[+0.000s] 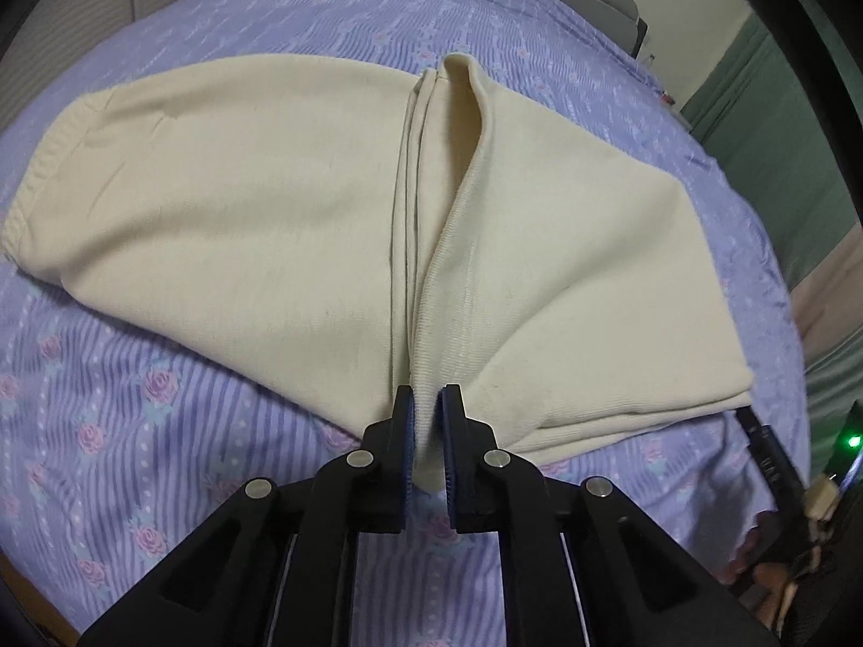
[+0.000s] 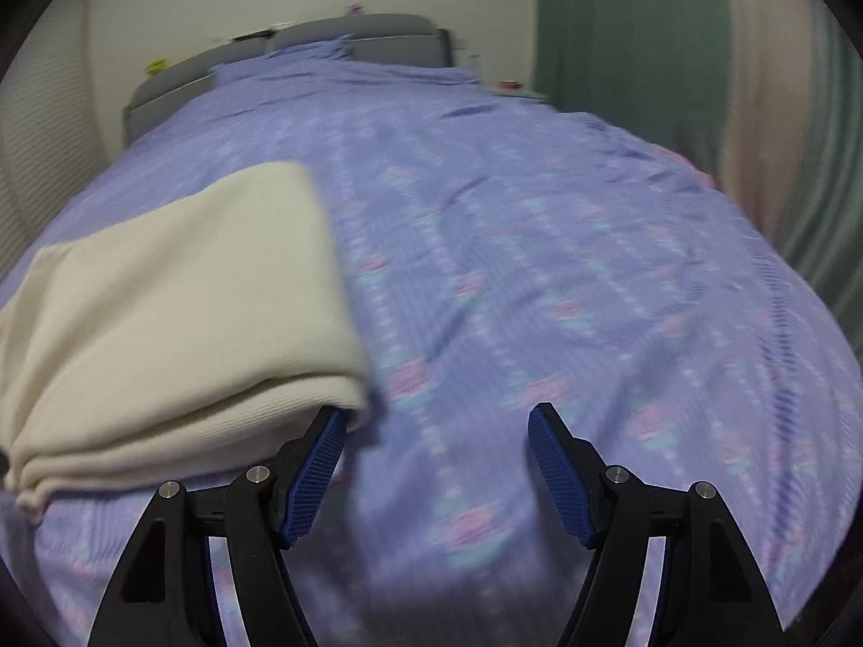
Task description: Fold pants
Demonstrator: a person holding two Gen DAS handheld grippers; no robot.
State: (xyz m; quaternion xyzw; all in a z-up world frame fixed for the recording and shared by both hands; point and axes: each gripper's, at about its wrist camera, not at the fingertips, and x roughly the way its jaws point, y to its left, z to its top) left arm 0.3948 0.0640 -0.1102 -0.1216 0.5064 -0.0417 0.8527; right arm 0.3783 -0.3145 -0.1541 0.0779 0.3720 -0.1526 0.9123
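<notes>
Cream pants (image 1: 242, 205) lie on the purple floral bedspread (image 1: 135, 404), partly folded, with the waistband at the left and a doubled part at the right. My left gripper (image 1: 429, 410) is shut on a raised fold of the pants at their near edge, and a ridge of cloth runs away from it. My right gripper (image 2: 437, 447) is open and empty over the bedspread, its left finger (image 2: 318, 458) just beside the folded corner of the pants (image 2: 178, 323). The right wrist view is blurred.
A grey headboard (image 2: 345, 38) stands at the far end of the bed. Green and pink curtains (image 2: 674, 81) hang at the right. A black cable (image 1: 766, 453) and a green light lie at the bed's right edge.
</notes>
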